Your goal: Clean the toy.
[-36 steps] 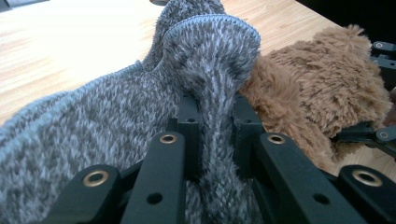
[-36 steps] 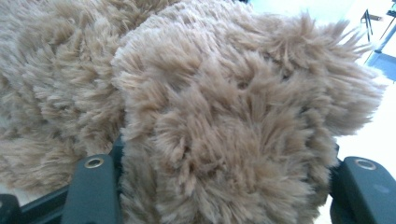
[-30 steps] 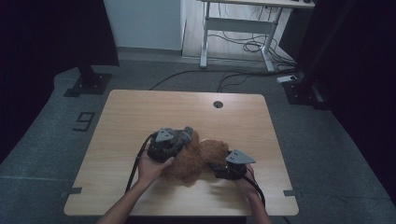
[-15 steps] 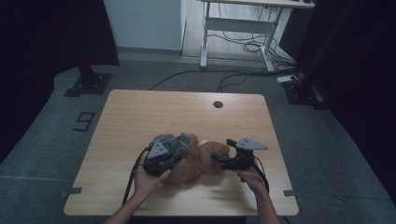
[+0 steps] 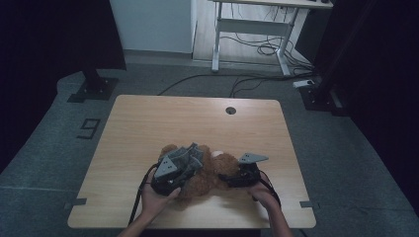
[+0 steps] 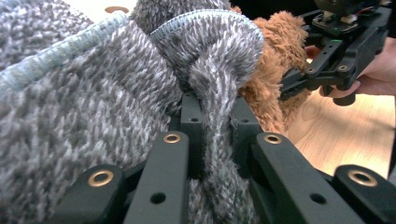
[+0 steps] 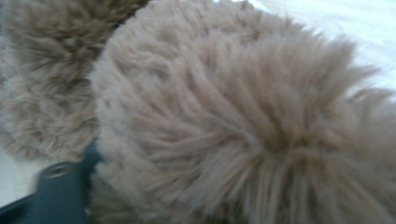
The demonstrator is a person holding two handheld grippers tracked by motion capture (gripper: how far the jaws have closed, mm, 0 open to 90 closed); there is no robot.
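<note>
My left gripper (image 6: 212,140) pinches a fold of the grey knitted garment (image 6: 93,102) tight between its jaws. Just beyond it lies the brown teddy bear (image 5: 210,175) on the near part of the wooden table (image 5: 197,118), the garment bunched against it. My right gripper (image 5: 232,178) has just been closing; its jaws sit in the bear's fur, though I cannot tell whether they press it.

Both handheld rigs are built the same: a black angular left gripper (image 5: 184,165) and black right gripper (image 5: 228,178), each topped with a grey three-cornered plate. Flat black jaw links with brass-ringed rivets and small plain holes are seen up close in the left gripper view. Black cables are looped off the back. Bare forearms, no sleeves visible.
</note>
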